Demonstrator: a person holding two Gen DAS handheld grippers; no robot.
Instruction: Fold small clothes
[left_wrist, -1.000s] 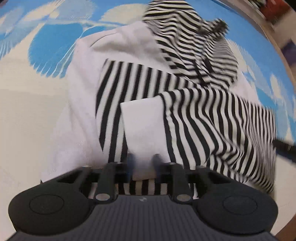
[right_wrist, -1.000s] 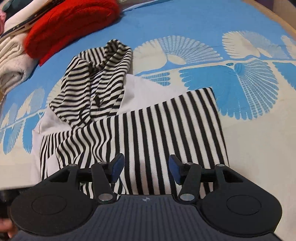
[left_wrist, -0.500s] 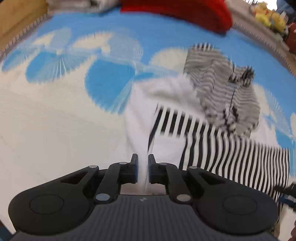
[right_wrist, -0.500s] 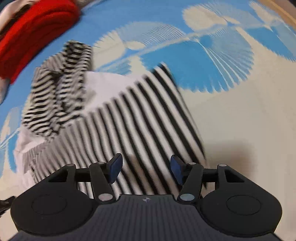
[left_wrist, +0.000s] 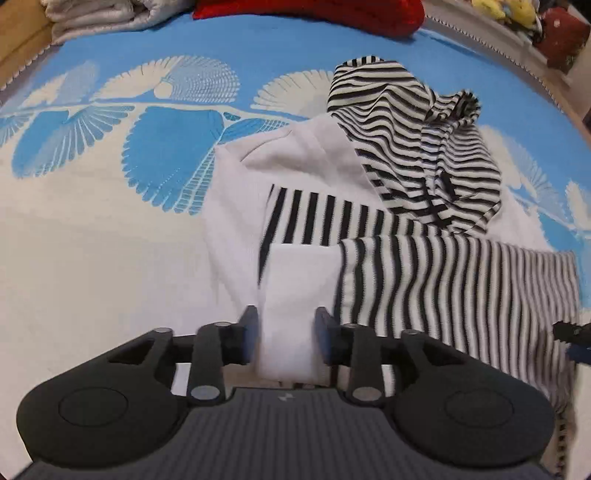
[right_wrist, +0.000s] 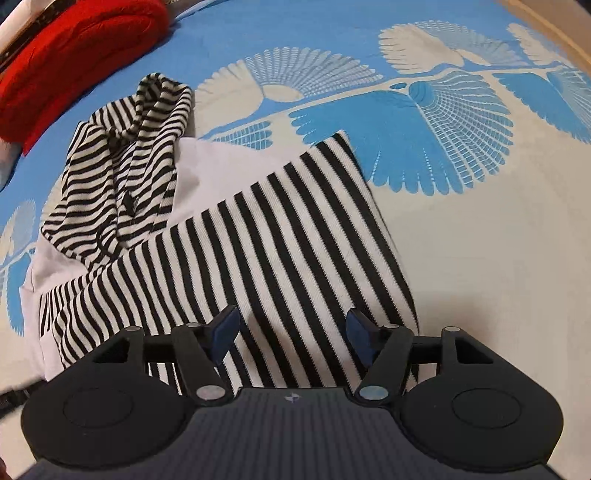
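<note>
On the blue and cream bedspread (left_wrist: 110, 229) lies the small hooded top (left_wrist: 369, 236), partly folded. Its body is white, with black and white stripes on the sleeves and the hood (left_wrist: 417, 147). The hood is bunched up at the far end, and a striped sleeve (right_wrist: 288, 236) is folded flat across the white body.

The left gripper (left_wrist: 284, 339) points down at the near edge of the top. Its jaws have just been opening, and a white cuff (left_wrist: 291, 314) sits between them. The fingers look a little way off the cloth on both sides, though the edge is a bit blurry there, so I think the cuff is let go.

The right gripper (right_wrist: 291, 332) hangs over the near end of the striped sleeve. Its jaws have been opening too, and they stand wide apart with nothing pinched.

Far back on the bed lie a red knit thing (right_wrist: 70, 55) and some folded pale cloth (left_wrist: 99, 14).
</note>
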